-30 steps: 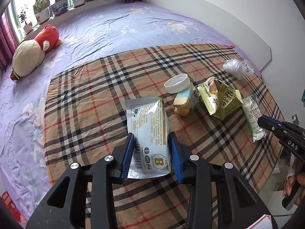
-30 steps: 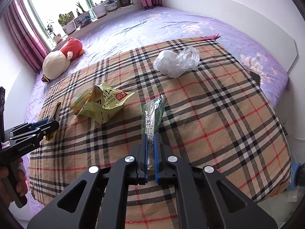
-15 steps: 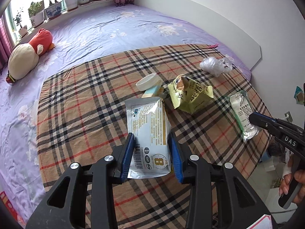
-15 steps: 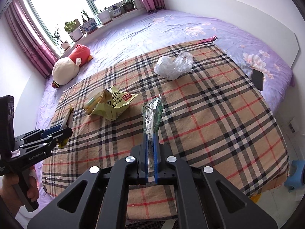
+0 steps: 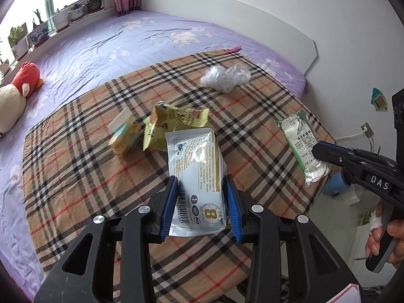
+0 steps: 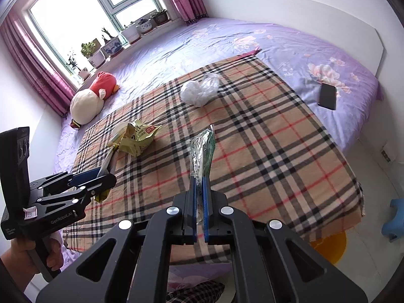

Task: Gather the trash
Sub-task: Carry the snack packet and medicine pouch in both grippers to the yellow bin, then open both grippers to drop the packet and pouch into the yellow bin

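My left gripper [image 5: 200,178] is shut on a silver-white foil pouch [image 5: 195,161], its blue pads pressing both side edges above the plaid blanket [image 5: 75,176]. The right gripper [image 6: 199,179] is shut on a thin clear packet with green print [image 6: 202,149], which sticks up edge-on. In the left wrist view that packet [image 5: 301,144] hangs from the right gripper [image 5: 318,149] at the right. The left gripper [image 6: 102,176] appears at the left of the right wrist view. On the blanket lie a yellow snack bag [image 5: 176,122], small boxes [image 5: 123,132] and a crumpled white plastic bag [image 5: 224,77].
A plush toy [image 6: 88,98] lies near the window on the purple sheet. A black phone [image 6: 327,96] rests on the bed's right side. Potted plants [image 6: 108,45] line the sill. Beyond the foot of the bed, a blue stool [image 6: 394,221] and a yellow disc [image 6: 330,246] sit on the floor.
Both grippers have drawn back from the bed and risen a little, each keeping its packet. The trash on the blanket has shifted left in the left wrist view, and more floor shows.
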